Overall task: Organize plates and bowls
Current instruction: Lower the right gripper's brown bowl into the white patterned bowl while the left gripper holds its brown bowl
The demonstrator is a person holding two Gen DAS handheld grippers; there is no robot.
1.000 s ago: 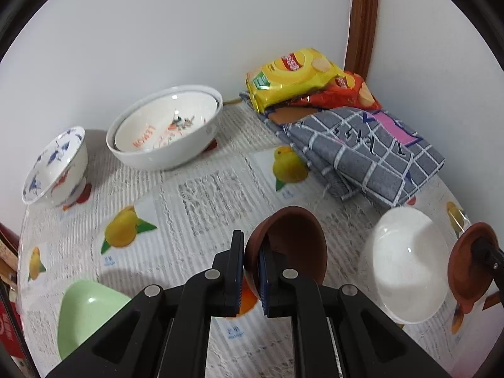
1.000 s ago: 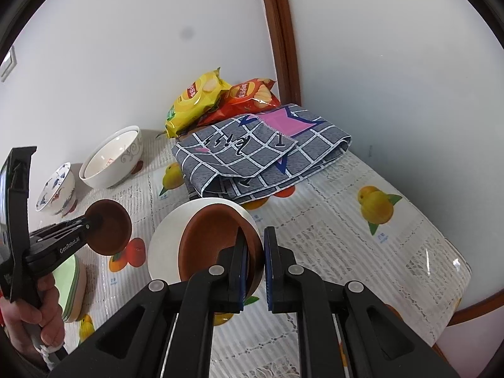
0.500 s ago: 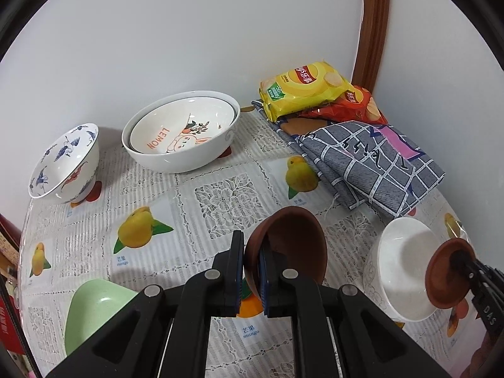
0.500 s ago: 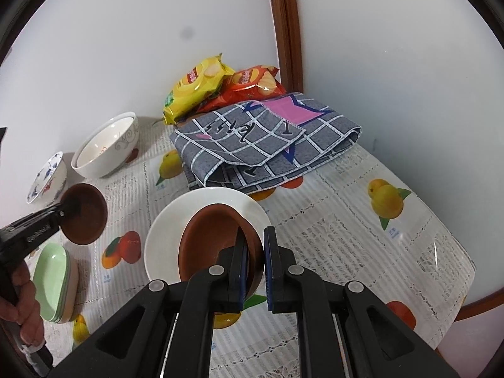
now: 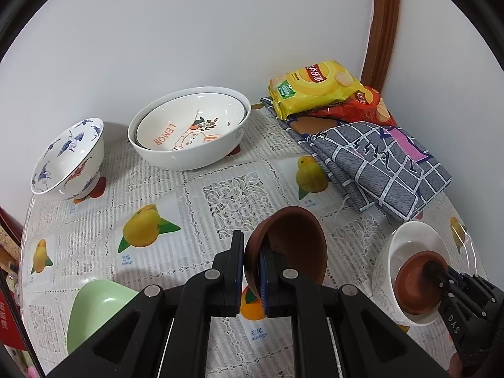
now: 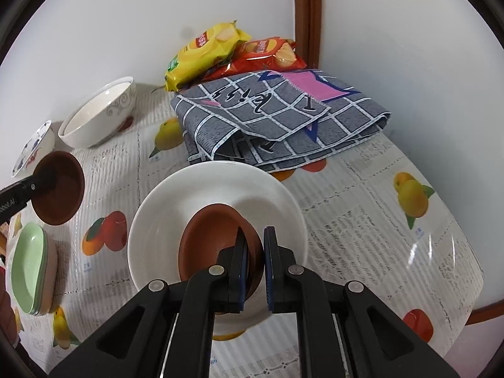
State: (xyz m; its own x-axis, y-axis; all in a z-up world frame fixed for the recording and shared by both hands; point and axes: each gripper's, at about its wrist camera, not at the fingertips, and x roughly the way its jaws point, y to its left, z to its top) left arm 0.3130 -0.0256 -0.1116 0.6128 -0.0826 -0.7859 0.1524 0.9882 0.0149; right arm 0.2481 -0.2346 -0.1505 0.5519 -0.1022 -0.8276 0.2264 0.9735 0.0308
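On a fruit-print tablecloth (image 6: 362, 226), the right gripper (image 6: 253, 252) pinches a brown saucer (image 6: 211, 236), now lowered into the white bowl (image 6: 163, 220) at centre frame; seating it flat before release looks wise. The left gripper (image 5: 252, 252) clamps another brown saucer (image 5: 293, 242), lower centre.

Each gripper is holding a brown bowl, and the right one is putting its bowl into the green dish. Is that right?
Not quite. The right gripper is lowering its brown bowl into the white bowl, not the green dish, as the right wrist view shows. The left gripper does hold the other brown bowl.
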